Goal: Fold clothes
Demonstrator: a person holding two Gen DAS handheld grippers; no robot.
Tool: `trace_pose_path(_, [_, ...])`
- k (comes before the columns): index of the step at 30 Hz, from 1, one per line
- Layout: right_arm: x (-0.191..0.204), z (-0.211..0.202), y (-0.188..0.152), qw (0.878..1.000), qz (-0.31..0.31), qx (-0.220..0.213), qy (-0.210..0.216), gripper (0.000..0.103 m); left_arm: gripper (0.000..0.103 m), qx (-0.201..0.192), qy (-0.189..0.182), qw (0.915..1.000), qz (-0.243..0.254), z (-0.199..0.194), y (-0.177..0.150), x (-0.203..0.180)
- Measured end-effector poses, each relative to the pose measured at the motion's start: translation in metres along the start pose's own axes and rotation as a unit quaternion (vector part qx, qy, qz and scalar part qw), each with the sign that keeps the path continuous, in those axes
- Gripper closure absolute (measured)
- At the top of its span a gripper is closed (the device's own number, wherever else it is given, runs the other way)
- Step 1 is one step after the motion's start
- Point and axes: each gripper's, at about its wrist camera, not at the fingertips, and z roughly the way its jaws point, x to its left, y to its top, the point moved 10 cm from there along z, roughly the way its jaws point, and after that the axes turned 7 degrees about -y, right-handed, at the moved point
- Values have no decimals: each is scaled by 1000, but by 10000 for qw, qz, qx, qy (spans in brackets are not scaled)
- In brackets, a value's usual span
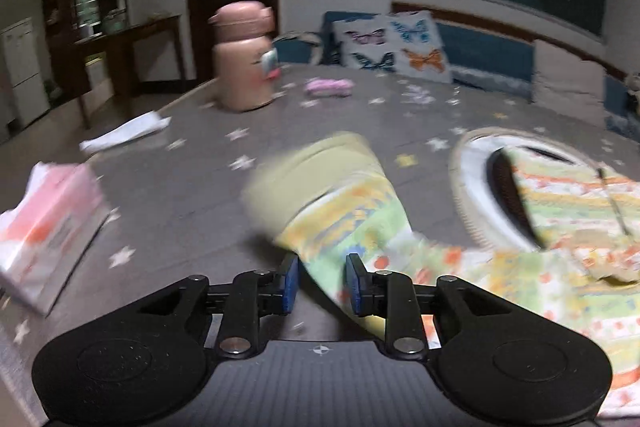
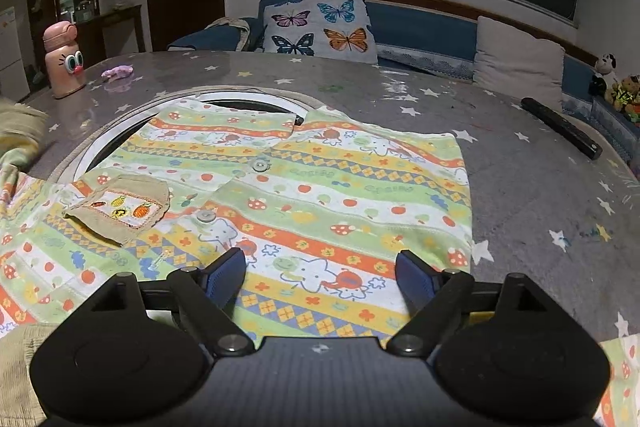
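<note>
A child's striped shirt point(image 2: 320, 195) with fruit and elephant prints lies on the grey star-patterned table point(image 2: 540, 187), buttons and a beige chest pocket point(image 2: 120, 207) facing up. Its right side is folded in. My right gripper point(image 2: 320, 275) is open and empty, hovering over the shirt's lower part. In the left wrist view the shirt's left sleeve point(image 1: 344, 203) with a beige cuff stretches away to the upper left. My left gripper point(image 1: 322, 283) is partly closed around the sleeve near the shoulder, with a gap showing between the blue pads point(image 1: 290, 281). The view is blurred.
A white ring-shaped inset point(image 1: 472, 195) lies in the table under the shirt. A pink bottle point(image 1: 244, 59), a pink cloth point(image 1: 328, 87), white paper point(image 1: 124, 133) and a tissue pack point(image 1: 48, 227) sit on the left. A black remote point(image 2: 560, 127) lies at the right. A sofa with cushions stands behind.
</note>
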Motion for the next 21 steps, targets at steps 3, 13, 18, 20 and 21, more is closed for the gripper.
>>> trace_pose_path(3, [0,0,0,10000,1,-2,-17,18,62,43,77,10000,18,-2,-4,8])
trace_pose_path(13, [0,0,0,10000,8,6,-66,16,59,54,384,9986,366,25,11,18])
trace_pose_path(18, [0,0,1,10000,11,18,-57,16,59,166,576,9980,207,25,14,34])
trace_pose_path(20, [0,0,1,10000,4,26,-74,16,60,165,588,9979,224,23,14,33])
trace_pose_path(21, [1,-2,1,10000,-12,23,-86,16,60,167,567,9980,236,22,14,31])
